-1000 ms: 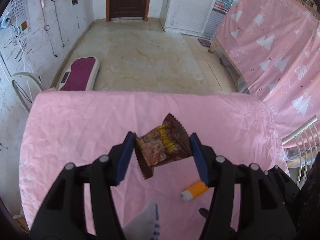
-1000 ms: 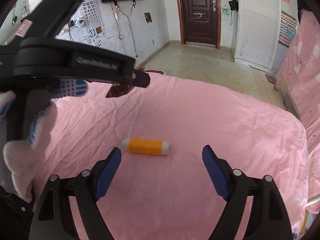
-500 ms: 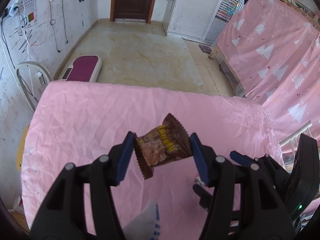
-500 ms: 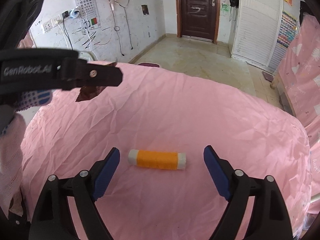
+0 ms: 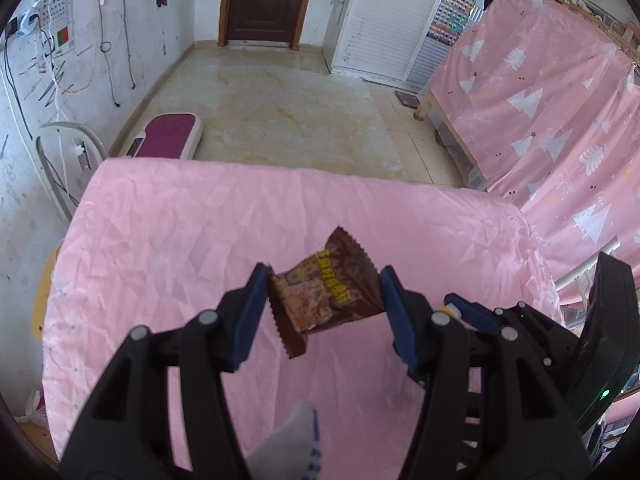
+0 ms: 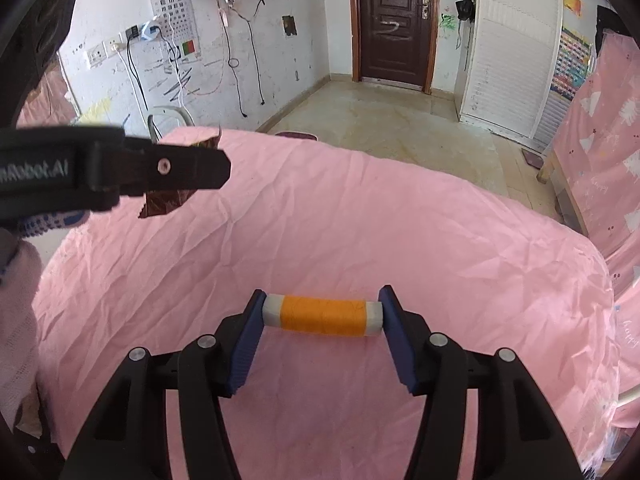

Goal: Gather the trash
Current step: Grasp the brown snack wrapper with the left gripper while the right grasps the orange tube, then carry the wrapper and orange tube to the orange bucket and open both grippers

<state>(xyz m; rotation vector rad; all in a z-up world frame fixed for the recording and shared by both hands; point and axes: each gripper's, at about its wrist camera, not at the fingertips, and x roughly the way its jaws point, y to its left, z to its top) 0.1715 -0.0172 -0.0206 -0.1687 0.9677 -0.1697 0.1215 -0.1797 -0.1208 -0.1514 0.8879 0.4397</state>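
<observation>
Left gripper (image 5: pixel 323 295): the jaws are partly closed on a brown snack wrapper (image 5: pixel 328 294). The blue pads (image 5: pixel 251 312) press its two side edges. The wrapper hangs tilted above the pink tablecloth (image 5: pixel 192 240) and does not touch it. Yellow lettering and a food picture are printed on its face; the lettering is too distorted to read. The lower serrated edge projects below the pads.

Right gripper (image 6: pixel 322 316): the jaws are narrowed onto an orange thread spool (image 6: pixel 322 315) that has white ends. Each blue pad (image 6: pixel 394 332) meets one white end, so the spool spans the gap crosswise. Whether the spool rests on the cloth or is lifted clear cannot be determined from this view.

In the left wrist view the right gripper (image 5: pixel 464 312) appears at the lower right; only a sliver of the spool's end shows behind the left gripper's right-hand finger. In the right wrist view the left gripper (image 6: pixel 192 168) crosses the upper left, seen side-on, and covers most of the wrapper (image 6: pixel 162 204); only brown corners show above and below the finger. A gloved hand (image 6: pixel 24 240) is cut off at the left edge.

Beyond the table: a tiled floor (image 5: pixel 280 112), a dark door (image 6: pixel 392 20), a white chair (image 5: pixel 64 148) partly hidden by the table edge, and a pink curtain with a tree print (image 5: pixel 540 92).
</observation>
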